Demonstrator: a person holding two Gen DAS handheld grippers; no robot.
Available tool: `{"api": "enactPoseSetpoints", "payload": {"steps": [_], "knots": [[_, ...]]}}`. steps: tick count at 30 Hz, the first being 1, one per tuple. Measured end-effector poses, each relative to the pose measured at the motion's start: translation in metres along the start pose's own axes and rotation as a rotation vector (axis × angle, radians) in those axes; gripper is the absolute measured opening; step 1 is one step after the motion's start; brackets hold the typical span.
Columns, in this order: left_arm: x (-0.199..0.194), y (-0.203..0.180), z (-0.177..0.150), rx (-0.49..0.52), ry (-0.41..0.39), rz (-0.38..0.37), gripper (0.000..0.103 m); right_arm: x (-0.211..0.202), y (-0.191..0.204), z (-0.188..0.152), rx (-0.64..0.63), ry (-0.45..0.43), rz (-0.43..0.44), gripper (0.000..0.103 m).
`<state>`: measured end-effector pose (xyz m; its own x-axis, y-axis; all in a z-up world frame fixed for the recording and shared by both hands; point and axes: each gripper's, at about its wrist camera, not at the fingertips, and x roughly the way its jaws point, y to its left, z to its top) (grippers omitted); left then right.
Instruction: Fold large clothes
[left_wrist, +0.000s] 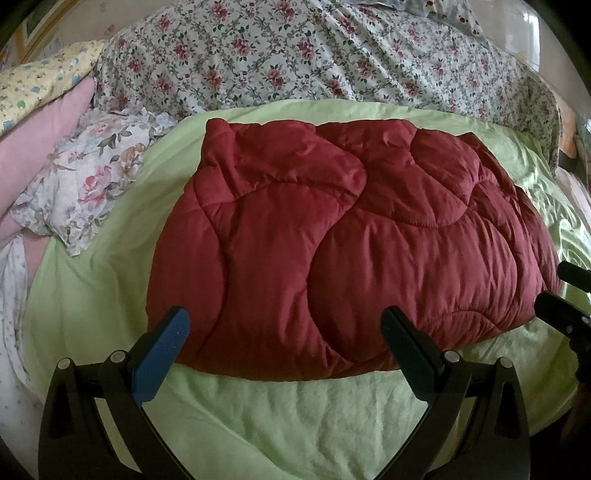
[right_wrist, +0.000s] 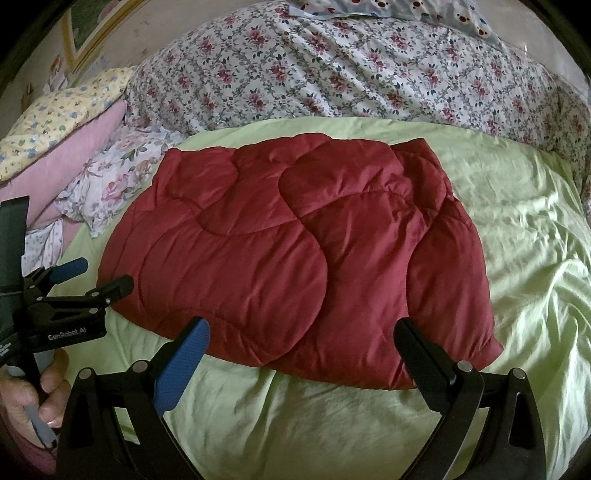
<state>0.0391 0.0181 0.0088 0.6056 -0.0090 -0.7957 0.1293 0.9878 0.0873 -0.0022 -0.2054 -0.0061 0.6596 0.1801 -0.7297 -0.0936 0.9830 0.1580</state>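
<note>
A dark red quilted garment (left_wrist: 332, 240) lies folded into a compact block on a light green sheet (left_wrist: 277, 413); it also shows in the right wrist view (right_wrist: 295, 251). My left gripper (left_wrist: 286, 325) is open and empty, its fingers spread just above the garment's near edge. It also shows from the side at the left of the right wrist view (right_wrist: 99, 275). My right gripper (right_wrist: 301, 332) is open and empty, hovering over the near edge of the garment. Part of it shows at the right edge of the left wrist view (left_wrist: 565, 314).
A rose-patterned quilt (left_wrist: 295, 55) covers the back of the bed. A floral pillow (left_wrist: 92, 177), a pink cushion (left_wrist: 44, 129) and a yellow pillow (left_wrist: 40, 81) lie at the left. A hand (right_wrist: 22, 398) holds the left gripper's handle.
</note>
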Motion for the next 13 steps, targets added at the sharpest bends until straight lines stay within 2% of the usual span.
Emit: {"api": "enactPoseSetpoints", "payload": {"steps": [13], "knots": [[0.004, 0.012, 0.007, -0.018, 0.018, -0.02, 0.103, 0.002, -0.002, 0.005, 0.011, 0.015, 0.009, 0.101]]}}
